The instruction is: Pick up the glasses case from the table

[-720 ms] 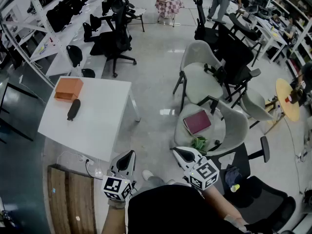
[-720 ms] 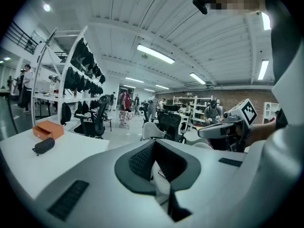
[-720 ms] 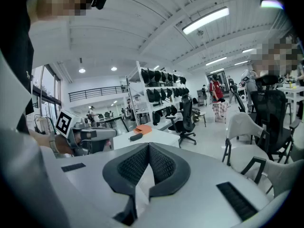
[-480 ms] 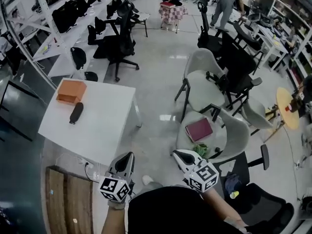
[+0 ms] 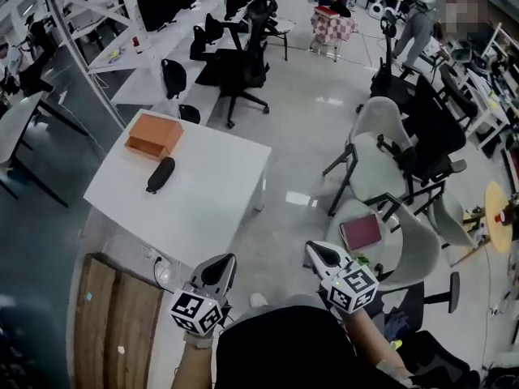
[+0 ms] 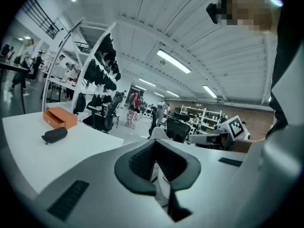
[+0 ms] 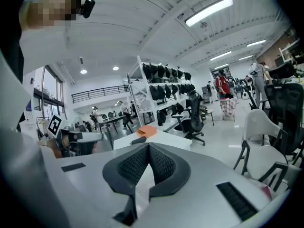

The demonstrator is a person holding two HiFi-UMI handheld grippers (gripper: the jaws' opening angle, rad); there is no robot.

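Note:
The black oblong glasses case [image 5: 160,174] lies on the white table [image 5: 211,193], just in front of an orange box [image 5: 153,135]. Both grippers are held low near my body, well short of the table. My left gripper [image 5: 220,264] is nearest the table's front corner, its jaws shut and empty. My right gripper [image 5: 316,253] is shut too, with nothing in it. In the left gripper view, the case [image 6: 54,135] sits far to the left of the closed jaws [image 6: 154,144]. In the right gripper view, the case [image 7: 138,140] shows small, just above the jaws [image 7: 148,146].
Grey shell chairs stand to the right, one holding a dark red book [image 5: 362,232]. Black office chairs [image 5: 239,71] stand beyond the table. A wooden board [image 5: 113,322] lies on the floor at lower left, and a white socket strip [image 5: 158,270] by the table's corner.
The head view has swung left and forward: the table, case and box now sit nearer the middle and look larger. Both grippers remain low in the view, still shut.

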